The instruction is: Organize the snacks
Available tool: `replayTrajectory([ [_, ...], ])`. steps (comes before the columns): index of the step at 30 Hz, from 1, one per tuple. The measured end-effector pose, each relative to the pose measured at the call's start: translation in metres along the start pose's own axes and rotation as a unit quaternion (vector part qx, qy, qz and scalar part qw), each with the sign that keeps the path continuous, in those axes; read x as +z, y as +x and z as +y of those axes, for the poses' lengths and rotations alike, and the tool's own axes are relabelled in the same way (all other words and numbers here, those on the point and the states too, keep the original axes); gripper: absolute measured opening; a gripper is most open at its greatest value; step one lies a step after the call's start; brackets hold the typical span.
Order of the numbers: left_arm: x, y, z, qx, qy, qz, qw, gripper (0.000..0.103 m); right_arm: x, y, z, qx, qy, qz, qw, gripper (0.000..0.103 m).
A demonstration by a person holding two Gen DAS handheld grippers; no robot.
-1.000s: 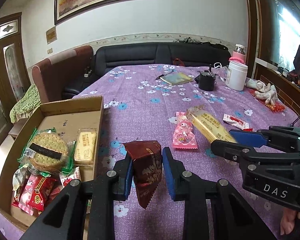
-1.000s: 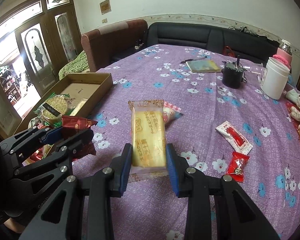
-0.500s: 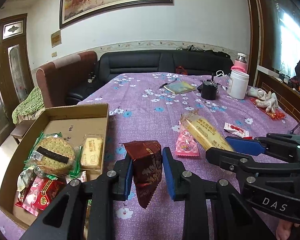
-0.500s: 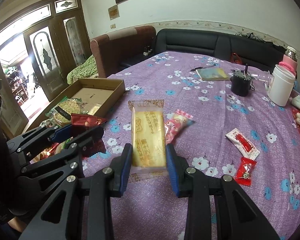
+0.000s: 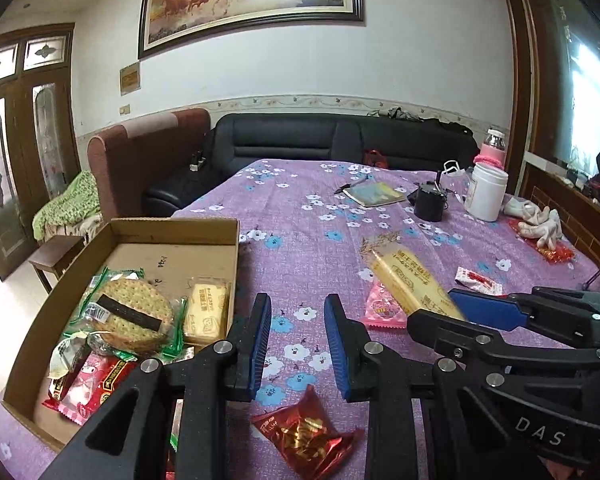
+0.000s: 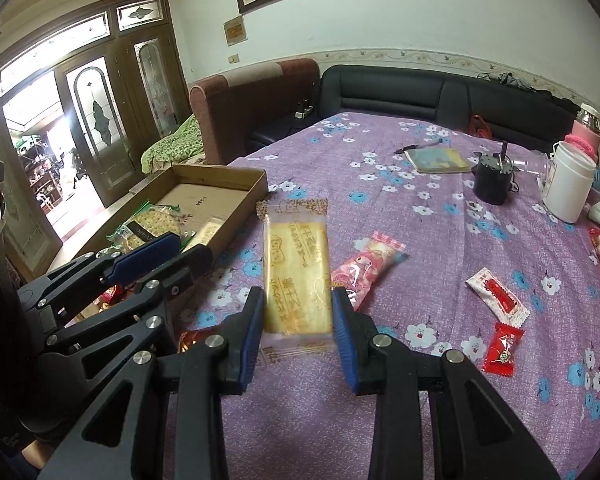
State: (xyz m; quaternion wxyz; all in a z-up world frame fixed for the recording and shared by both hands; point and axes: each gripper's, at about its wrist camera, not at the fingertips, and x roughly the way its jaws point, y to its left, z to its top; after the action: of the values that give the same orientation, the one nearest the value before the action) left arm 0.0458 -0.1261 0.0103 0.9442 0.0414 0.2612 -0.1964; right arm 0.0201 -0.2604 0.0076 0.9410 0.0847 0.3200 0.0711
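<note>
Far end of the flowered purple tablecloth (image 5: 300, 216)

A white plastic jar (image 5: 485, 191) stands beside a black round pot (image 5: 430, 202); a yellow-green notebook (image 5: 374, 194) lies nearby.

Open purple tabletop (image 5: 300, 216) between cardboard box (image 5: 236, 248) and pink snack packet (image 5: 382, 308). Box's far half bare. Dark red packet (image 5: 306, 436) lying below the left gripper (image 5: 298, 344).

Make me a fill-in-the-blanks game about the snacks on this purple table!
1. The right gripper is squeezing a long ____ biscuit pack.
2. The dark red snack packet lies on the tablecloth, not inside the cardboard ____.
3. The round cracker in the box sits in a ____ wrapper.
4. Nothing is between the fingers of the ____ gripper.

Missing words: yellow; box; green; left
</note>
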Motion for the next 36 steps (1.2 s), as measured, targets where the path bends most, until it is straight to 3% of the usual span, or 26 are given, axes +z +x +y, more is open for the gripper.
replayTrajectory([
  [6,0.004,-0.008,0.009,-0.007,-0.008,-0.004,0.9999,0.029,0.004,-0.005,0.000,-0.009,0.004,-0.006,1.000,0.033],
  [9,0.007,-0.012,0.020,-0.029,-0.022,0.002,0.9993,0.029,0.004,-0.007,-0.001,-0.013,0.012,-0.007,1.000,0.033],
  [17,0.001,0.010,0.015,-0.111,-0.012,0.119,0.9866,0.029,0.001,-0.008,-0.014,-0.011,0.025,-0.009,1.000,0.033],
  [19,-0.003,0.009,0.005,-0.130,0.020,0.142,0.9811,0.044,0.000,-0.010,-0.018,-0.007,0.029,-0.009,1.000,0.033],
  [20,-0.005,0.009,0.001,-0.137,0.035,0.157,0.9775,0.063,0.000,-0.011,-0.020,-0.005,0.031,-0.008,0.999,0.033],
  [21,-0.007,0.009,-0.001,-0.138,0.048,0.167,0.9751,0.074,-0.001,-0.011,-0.022,-0.003,0.034,-0.008,0.999,0.033],
  [28,-0.017,0.017,0.008,-0.115,0.036,0.200,0.9724,0.076,0.000,-0.018,-0.025,0.010,0.041,-0.015,0.999,0.033],
  [31,-0.025,0.032,0.000,-0.114,0.037,0.225,0.9669,0.076,0.000,-0.020,-0.024,0.013,0.041,-0.018,0.999,0.033],
  [33,-0.027,0.035,-0.011,-0.100,0.053,0.217,0.9695,0.077,0.001,-0.021,-0.025,0.011,0.042,-0.020,0.999,0.033],
  [36,-0.031,0.032,-0.029,-0.139,0.056,0.219,0.9641,0.077,0.002,-0.022,-0.028,0.007,0.048,-0.022,0.999,0.033],
])
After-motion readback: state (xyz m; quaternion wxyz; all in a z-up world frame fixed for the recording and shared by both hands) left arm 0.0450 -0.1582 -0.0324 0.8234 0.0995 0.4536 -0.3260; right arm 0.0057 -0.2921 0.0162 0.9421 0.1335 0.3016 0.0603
